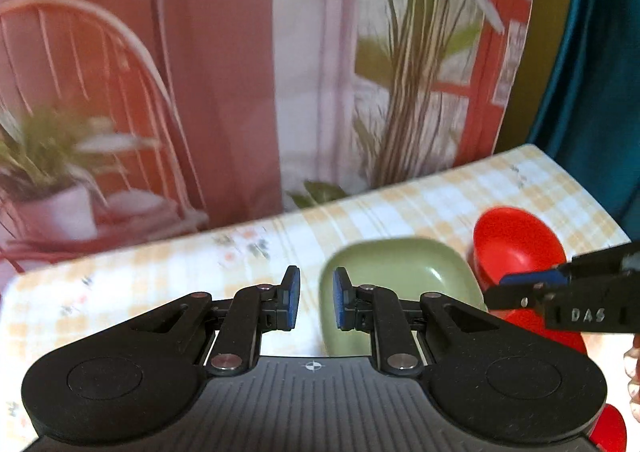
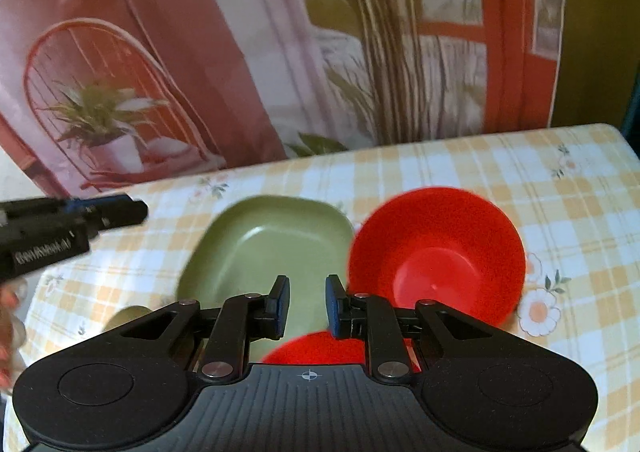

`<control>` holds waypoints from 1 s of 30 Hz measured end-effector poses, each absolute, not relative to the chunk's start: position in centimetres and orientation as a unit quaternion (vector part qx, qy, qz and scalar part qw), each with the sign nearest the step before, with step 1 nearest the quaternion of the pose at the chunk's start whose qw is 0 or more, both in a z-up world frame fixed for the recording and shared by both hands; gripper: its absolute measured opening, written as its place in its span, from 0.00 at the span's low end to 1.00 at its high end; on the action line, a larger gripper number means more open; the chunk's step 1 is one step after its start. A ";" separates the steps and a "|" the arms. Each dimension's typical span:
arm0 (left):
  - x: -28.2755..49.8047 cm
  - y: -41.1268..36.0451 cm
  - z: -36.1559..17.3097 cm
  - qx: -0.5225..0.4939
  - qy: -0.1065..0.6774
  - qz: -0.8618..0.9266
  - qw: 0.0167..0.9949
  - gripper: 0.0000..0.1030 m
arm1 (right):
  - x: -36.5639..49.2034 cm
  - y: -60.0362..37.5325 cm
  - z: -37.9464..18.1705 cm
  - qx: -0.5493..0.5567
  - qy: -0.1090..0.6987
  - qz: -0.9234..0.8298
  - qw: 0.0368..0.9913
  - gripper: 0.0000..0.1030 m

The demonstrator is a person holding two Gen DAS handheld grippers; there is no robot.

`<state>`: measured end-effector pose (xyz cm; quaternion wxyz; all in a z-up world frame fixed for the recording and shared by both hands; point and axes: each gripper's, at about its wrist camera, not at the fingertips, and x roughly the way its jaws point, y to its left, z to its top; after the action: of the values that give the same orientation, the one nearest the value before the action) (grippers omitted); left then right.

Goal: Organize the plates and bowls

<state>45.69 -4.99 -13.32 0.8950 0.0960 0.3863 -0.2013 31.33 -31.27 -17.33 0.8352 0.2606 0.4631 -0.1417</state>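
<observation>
- The green dish point(image 2: 266, 248) lies mouth up on the checked cloth point(image 2: 560, 212), mid-table; its long axis runs from near left to far right in the right wrist view.
- A red bowl point(image 2: 438, 252) sits mouth up, touching the dish's right rim; another red piece point(image 2: 316, 348) shows just nearer.
- Bare cloth lies left and right; the far table edge meets a printed backdrop point(image 2: 160, 52).
- The left gripper point(image 1: 316, 298) and right gripper point(image 2: 307, 306) each hover over the dish, fingers slightly apart, pinching nothing.
</observation>
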 end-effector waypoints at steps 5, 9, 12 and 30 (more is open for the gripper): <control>46.5 -4.7 -15.7 0.082 0.413 -0.218 0.880 0.18 | 31.7 -31.5 -17.7 0.259 0.476 -0.148 0.827 0.17; 47.2 -4.5 -16.6 0.076 0.424 -0.220 0.875 0.18 | 32.4 -31.2 -18.0 0.252 0.493 -0.149 0.820 0.19; 47.8 -4.2 -17.3 0.071 0.435 -0.221 0.870 0.18 | 33.1 -31.1 -18.2 0.240 0.506 -0.156 0.813 0.17; 48.4 -3.2 -19.5 0.027 0.465 -0.214 0.858 0.04 | 34.8 -29.9 -19.9 0.218 0.540 -0.185 0.791 0.20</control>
<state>48.42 -3.24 -19.53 0.8584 0.0274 0.4653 -0.2141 34.78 -29.85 -19.86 0.7913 0.2185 0.5402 -0.1852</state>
